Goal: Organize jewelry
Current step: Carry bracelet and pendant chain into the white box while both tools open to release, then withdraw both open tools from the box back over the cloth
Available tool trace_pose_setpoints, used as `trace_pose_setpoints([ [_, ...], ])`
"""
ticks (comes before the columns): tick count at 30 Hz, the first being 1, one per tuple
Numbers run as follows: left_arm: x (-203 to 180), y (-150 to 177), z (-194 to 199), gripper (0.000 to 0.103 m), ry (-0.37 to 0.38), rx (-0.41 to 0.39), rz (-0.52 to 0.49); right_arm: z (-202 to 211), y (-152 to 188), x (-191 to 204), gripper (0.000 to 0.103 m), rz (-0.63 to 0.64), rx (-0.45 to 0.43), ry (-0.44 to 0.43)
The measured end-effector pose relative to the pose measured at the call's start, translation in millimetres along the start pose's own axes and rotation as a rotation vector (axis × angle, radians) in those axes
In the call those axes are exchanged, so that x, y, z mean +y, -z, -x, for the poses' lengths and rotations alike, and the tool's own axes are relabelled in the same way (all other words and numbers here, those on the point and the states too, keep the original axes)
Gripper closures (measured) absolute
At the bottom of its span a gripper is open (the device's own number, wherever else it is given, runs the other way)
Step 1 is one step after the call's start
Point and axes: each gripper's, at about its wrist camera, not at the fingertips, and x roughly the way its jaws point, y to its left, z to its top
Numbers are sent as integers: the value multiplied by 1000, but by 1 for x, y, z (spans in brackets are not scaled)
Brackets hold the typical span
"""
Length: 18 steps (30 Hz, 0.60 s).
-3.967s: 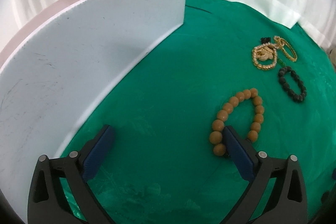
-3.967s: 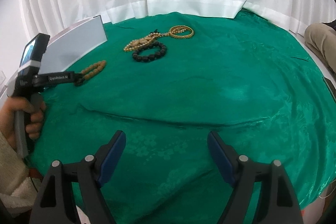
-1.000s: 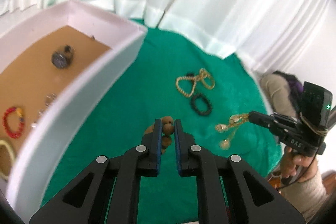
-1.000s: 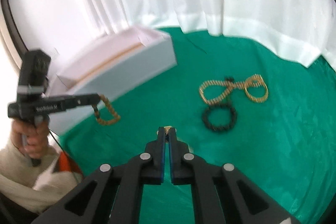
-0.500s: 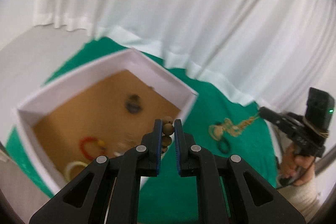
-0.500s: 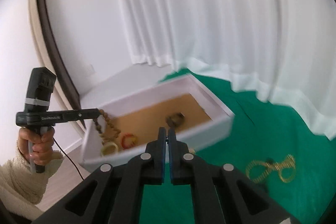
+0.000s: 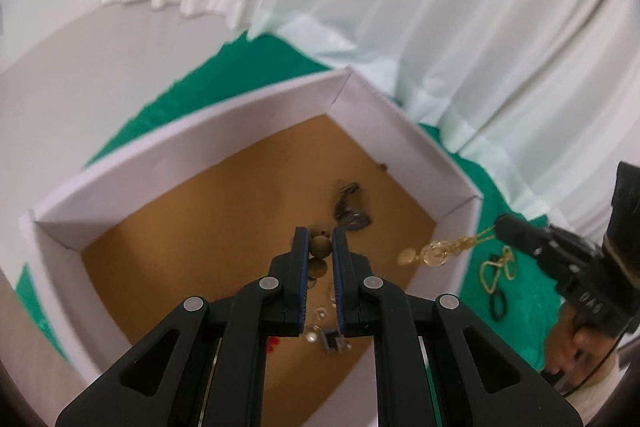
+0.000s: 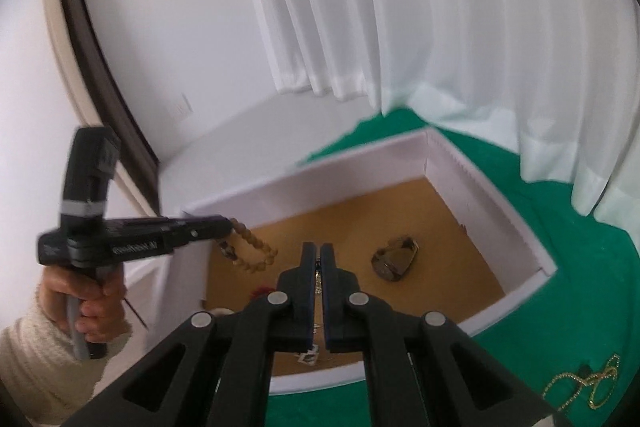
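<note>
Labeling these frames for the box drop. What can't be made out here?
- Small pieces on the box floor: left wrist view, left gripper covers them.
- Gold necklace: right wrist view, mostly hidden between the shut right gripper.
- Black bracelet: too small, blurred.

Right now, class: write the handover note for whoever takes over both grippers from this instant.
Left gripper: shut on the wooden bead bracelet, hanging over the white box.
Right gripper: shut on the gold pendant necklace, over the box's right edge.
Done: a wristwatch and small pieces lie inside.
Left: release both; fetch the gold chain and black bead bracelet from the green cloth.
</note>
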Motion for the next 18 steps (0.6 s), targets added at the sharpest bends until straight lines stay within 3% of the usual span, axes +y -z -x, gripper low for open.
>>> trace_pose_setpoints([
  [7, 13, 8, -58, 91, -114, 89, 17, -61, 21, -33, 98, -61, 148, 114],
  [8, 13, 9, -59, 81, -125, 96, 16, -60, 22, -37, 98, -77, 150, 130],
  [9, 14, 10, -57, 63, -125, 97, 17, -55, 22, -41, 94, -95, 142, 135],
  [10, 14, 12, -51, 52, -124, 85, 22, -49, 20, -44, 87, -109, 130, 134],
  [11, 14, 13, -45, 39, -126, 68, 22, -40, 20, -45, 64, -119, 115, 135],
  [12, 12, 14, -35, 37, -131, 42, 15, -30, 18, -45, 44, -124, 92, 139],
  [14, 3, 19, -16, 36, -124, 10, -19, -6, 19, -39, 41, -107, 32, 152],
  [18, -25, 39, 21, 26, -85, -60, -101, 29, 41, -30, 36, -85, 0, 209],
])
